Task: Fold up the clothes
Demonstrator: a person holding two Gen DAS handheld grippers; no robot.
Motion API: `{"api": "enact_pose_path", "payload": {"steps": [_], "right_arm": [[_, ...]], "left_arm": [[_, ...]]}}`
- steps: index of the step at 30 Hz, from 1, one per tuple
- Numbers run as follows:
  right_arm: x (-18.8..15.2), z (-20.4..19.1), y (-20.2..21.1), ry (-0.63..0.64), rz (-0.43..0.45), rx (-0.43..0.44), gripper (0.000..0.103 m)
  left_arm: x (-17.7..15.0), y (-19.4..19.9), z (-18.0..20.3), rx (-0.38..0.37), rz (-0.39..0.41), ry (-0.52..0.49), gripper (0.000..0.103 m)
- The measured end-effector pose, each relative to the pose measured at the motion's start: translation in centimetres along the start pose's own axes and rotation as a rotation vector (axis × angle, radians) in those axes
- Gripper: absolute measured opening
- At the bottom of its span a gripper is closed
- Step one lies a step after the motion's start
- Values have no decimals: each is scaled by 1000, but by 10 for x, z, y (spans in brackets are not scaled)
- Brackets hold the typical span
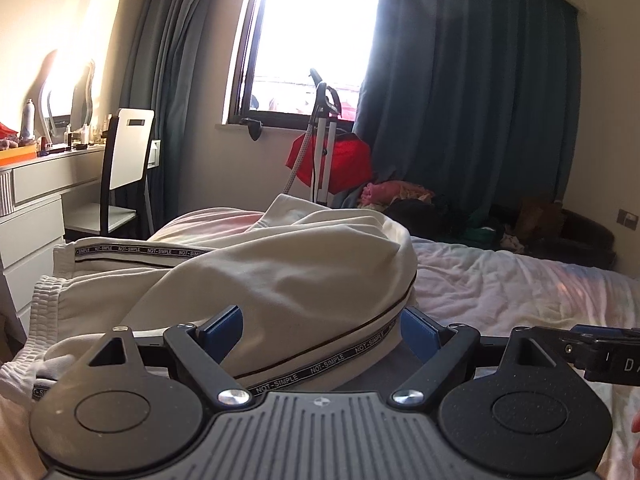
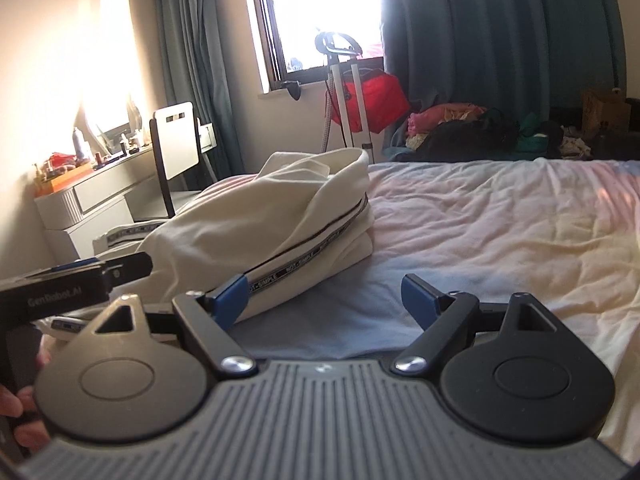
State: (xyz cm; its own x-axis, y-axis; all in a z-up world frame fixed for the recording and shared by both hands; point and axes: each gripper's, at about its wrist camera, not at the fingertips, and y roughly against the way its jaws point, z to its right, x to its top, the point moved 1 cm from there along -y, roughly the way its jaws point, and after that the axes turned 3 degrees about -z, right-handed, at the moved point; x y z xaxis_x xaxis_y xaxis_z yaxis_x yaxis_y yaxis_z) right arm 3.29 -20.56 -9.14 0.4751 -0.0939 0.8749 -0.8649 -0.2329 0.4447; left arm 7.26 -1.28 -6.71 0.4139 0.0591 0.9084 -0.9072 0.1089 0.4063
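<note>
Both tongs spread wide over cream trousers on the bed.

Left tongs (image 1: 322,326) stand with blue pads either side of the cream trousers' (image 1: 280,276) taped side seam, fabric between them but not pinched. Right tongs (image 2: 324,298) gape just beside the bundle's near corner, one pad at its edge, over the bed (image 2: 500,220). Trousers lie loosely folded on the pale sheet, waistband toward the left.

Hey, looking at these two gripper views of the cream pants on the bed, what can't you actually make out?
- Cream pants, left wrist view: the near part is hidden behind the left gripper; the left edge cuts off the waistband.
- Items on the dresser, right wrist view: too small and washed out by glare.
- Clothes pile, right wrist view: dark, pieces indistinguishable.
</note>
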Motion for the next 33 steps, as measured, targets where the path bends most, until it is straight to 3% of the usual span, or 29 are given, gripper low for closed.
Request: {"api": "enact_pose_path", "payload": {"steps": [14,18,23,26,29,33], "right_arm": [[-6,13,7,-135,2,-11,85],[19,21,-23,-187,-44,-30,85],[66,54,-107,-362,-145,7,85],[92,74,-174,-406,-202,-61,84],[120,93,-234,-457,-193,-104,84],[155,98,-311,-406,-160,-114,84]], "left_arm": [[3,21,-2,-1,4,4,88],[4,32,-8,1,9,35,88],[1,16,-15,-31,63,104,92],[-1,-8,-20,-45,45,137,92],[-9,-31,-27,-53,65,126,92],[-24,-71,-36,-26,35,101,92]]}}
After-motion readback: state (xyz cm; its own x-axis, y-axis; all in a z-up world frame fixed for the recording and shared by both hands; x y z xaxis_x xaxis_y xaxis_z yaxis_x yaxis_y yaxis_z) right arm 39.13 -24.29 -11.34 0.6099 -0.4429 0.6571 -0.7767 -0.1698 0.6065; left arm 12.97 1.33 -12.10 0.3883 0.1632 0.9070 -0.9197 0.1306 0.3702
